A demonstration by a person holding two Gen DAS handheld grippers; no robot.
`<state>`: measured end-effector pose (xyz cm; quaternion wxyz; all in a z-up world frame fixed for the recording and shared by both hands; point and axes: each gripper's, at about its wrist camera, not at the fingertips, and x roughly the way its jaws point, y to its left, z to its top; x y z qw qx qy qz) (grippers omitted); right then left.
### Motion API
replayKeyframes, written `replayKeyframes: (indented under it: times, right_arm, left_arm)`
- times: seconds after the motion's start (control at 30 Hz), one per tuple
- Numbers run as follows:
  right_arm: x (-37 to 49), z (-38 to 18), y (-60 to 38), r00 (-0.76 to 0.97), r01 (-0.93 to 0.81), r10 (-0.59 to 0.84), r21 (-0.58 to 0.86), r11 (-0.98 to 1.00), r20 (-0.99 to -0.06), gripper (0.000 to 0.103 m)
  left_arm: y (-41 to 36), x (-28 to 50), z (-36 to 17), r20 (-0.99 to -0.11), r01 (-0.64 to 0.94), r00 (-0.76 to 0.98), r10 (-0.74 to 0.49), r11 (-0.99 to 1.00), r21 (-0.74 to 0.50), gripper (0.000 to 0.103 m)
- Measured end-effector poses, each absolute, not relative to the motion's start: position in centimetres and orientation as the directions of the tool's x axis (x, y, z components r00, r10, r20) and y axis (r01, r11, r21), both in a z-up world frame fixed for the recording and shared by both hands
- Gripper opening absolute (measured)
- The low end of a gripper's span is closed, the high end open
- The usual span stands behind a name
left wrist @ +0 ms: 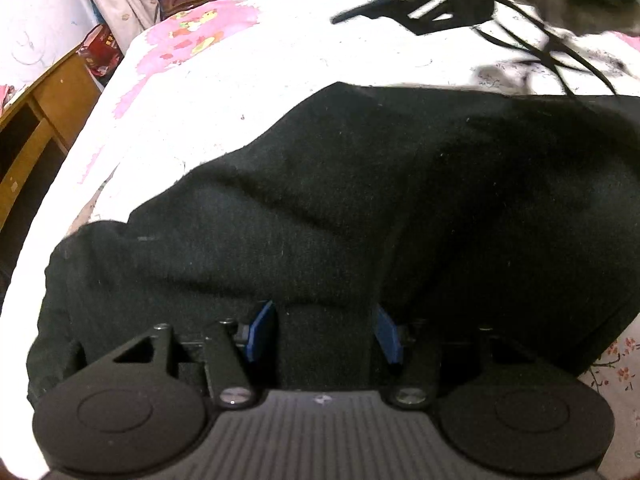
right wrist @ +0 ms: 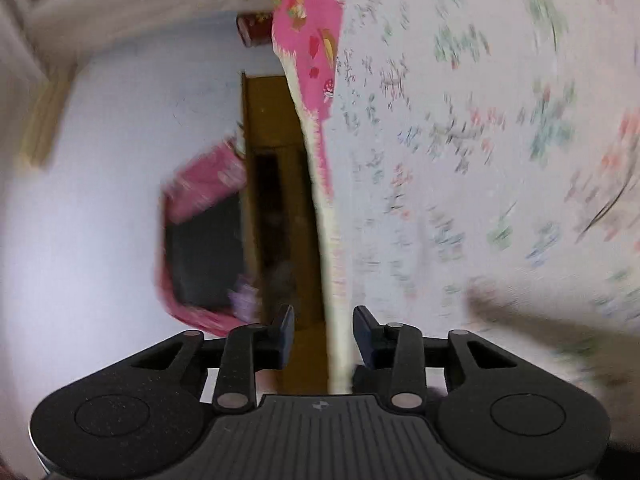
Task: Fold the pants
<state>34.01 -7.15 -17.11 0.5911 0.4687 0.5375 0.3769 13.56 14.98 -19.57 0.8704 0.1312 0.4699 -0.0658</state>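
Observation:
Black pants [left wrist: 360, 200] lie bunched on a white floral bedsheet [left wrist: 240, 80] and fill most of the left wrist view. My left gripper [left wrist: 326, 330] has its blue pads on either side of a fold of the pants fabric, which runs between the jaws. My right gripper [right wrist: 323, 340] is open and empty; its view is rolled sideways and blurred, facing the bed's edge. The pants do not show in the right wrist view. The right gripper shows blurred at the top right of the left wrist view [left wrist: 400, 12], above the bed.
A wooden cabinet [left wrist: 36, 128] stands left of the bed, with a red box [left wrist: 100, 50] behind it. Black cords [left wrist: 560, 56] trail over the sheet at the far right. The right wrist view shows the bedsheet [right wrist: 480, 140], the cabinet [right wrist: 272, 140] and a pale wall.

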Motion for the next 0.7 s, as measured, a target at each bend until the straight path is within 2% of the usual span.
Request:
replayKeyframes:
  times: [0.07, 0.23, 0.33, 0.47, 0.57, 0.7]
  right_arm:
    - [32.2, -15.5, -7.6, 0.098, -0.016, 0.932, 0.936, 0.353, -0.35, 0.028]
    - [25.9, -14.5, -11.6, 0.121, -0.024, 0.905, 0.91, 0.414, -0.408, 0.031]
    - [22.9, -15.8, -14.5, 0.128, -0.027, 0.839, 0.844, 0.535, -0.528, 0.033]
    - [20.3, -17.5, -22.1, 0.259, 0.141, 0.728, 0.77, 0.622, -0.635, 0.031]
    - [19.0, -17.9, -28.3, 0.335, 0.24, 0.616, 0.697, 0.676, -0.713, 0.015]
    - [16.9, -17.2, -35.9, 0.432, 0.347, 0.466, 0.619, 0.704, -0.772, 0.014]
  left_arm:
    - [14.8, 13.6, -19.0, -0.829, 0.246, 0.56, 0.008, 0.953, 0.176, 0.063]
    - [12.9, 13.9, -16.9, -0.805, 0.265, 0.593, 0.002, 0.944, 0.197, 0.063]
    - [10.6, 14.1, -16.1, -0.794, 0.294, 0.608, -0.03, 0.937, 0.19, 0.063]
    - [6.7, 15.0, -17.4, -0.815, 0.354, 0.575, -0.072, 0.92, 0.169, 0.064]
    - [5.3, 15.2, -19.3, -0.834, 0.371, 0.551, -0.022, 0.902, 0.221, 0.067]
    - [4.1, 15.6, -18.1, -0.846, 0.371, 0.534, 0.017, 0.894, 0.252, 0.067]
